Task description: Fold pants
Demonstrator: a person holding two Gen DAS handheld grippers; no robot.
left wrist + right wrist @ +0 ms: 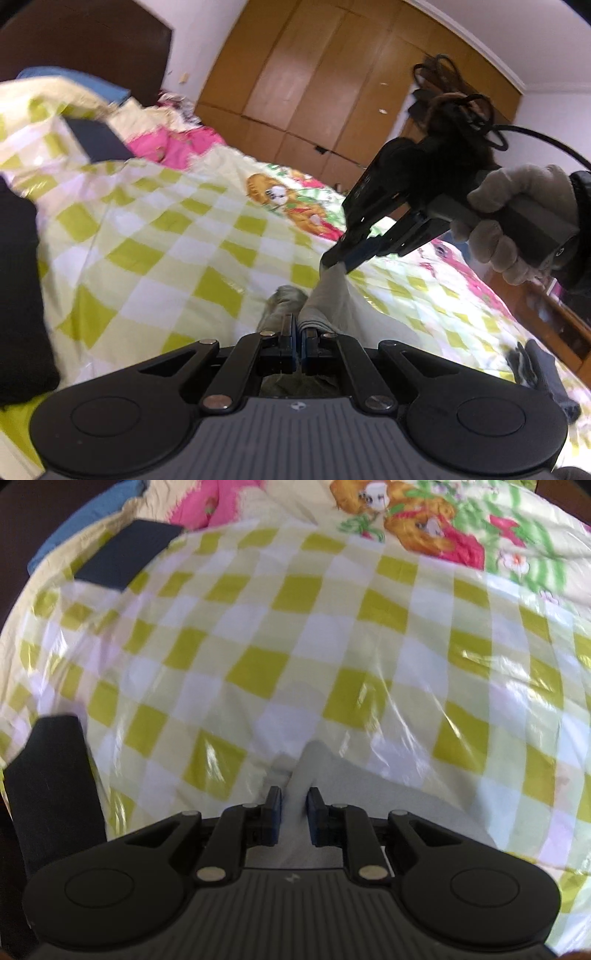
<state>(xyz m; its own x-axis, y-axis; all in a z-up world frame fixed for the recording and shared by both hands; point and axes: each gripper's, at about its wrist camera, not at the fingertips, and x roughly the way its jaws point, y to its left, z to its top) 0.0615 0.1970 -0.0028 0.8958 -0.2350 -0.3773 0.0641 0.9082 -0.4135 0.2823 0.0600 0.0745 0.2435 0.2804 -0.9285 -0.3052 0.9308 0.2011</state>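
1. The left tongs (295, 332) are pinched nearly together on a bunched fold of the grey pants (328, 299), with only a thin sliver of cloth showing between the blue pads.
2. The right tongs (338, 263), seen from the left wrist camera, come down at a slant from the upper right and bite the same grey cloth at a raised peak, just beyond the left pair.
3. From the right wrist camera, the right tongs (294, 805) have a thick ridge of the pants (369, 794) running up between their fingers — they are closed onto it, the gap filled with fabric.
4. The pants are lifted off the bed (155, 236) at both gripped points and stretched between the two tongs; the rest of the garment drops below the cameras, so how it hangs I cannot tell.
5. A gloved hand (517, 221) wraps the handle of the right tool, a black cable looping above it.
6. The bed wears a yellow-green and white checked cover with a cartoon print toward its far end.
7. A dark flat rectangular object (98, 138) lies on the bed near the pink bedding (177, 144) — well apart from the pants.
8. A brown wardrobe (314, 74) stands behind the bed.
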